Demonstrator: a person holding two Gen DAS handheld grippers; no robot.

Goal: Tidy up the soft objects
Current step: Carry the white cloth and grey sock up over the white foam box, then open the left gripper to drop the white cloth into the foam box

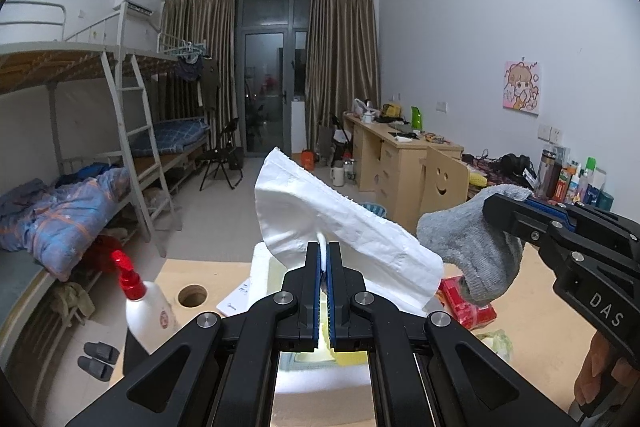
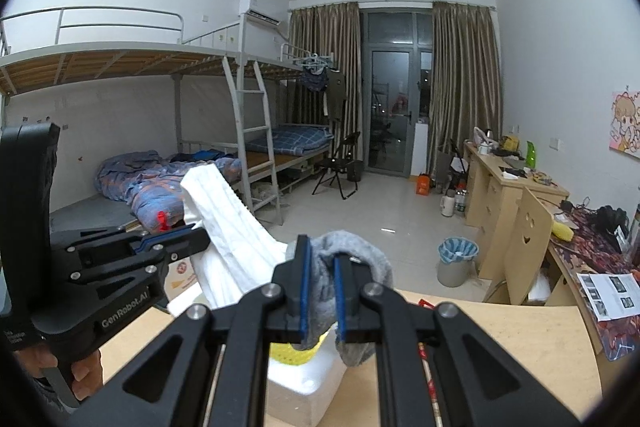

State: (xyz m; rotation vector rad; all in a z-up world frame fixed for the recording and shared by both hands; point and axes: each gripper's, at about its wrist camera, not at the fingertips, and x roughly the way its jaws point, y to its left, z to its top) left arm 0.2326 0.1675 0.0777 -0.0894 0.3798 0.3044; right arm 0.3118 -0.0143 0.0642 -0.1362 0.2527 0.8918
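I've got the limp white tissue sheet (image 1: 340, 223) pinched at its lower edge in my left gripper (image 1: 324, 267), jaws pressed tight on it. It's feather-light and tears easily, so an edge pinch suits it. Its long axis slants from upper left down to lower right, free corner up. The soft grey knitted sock (image 2: 352, 259) hangs bunched in my right gripper (image 2: 320, 291), clamped mid-body, toe drooping (floppy, no fragility). Both hover above the white foam box (image 2: 308, 387) on the wooden tabletop's (image 2: 500, 347) near edge.

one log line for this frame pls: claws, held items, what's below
left claw: shut on white cloth | right claw: shut on grey sock | both above white foam box
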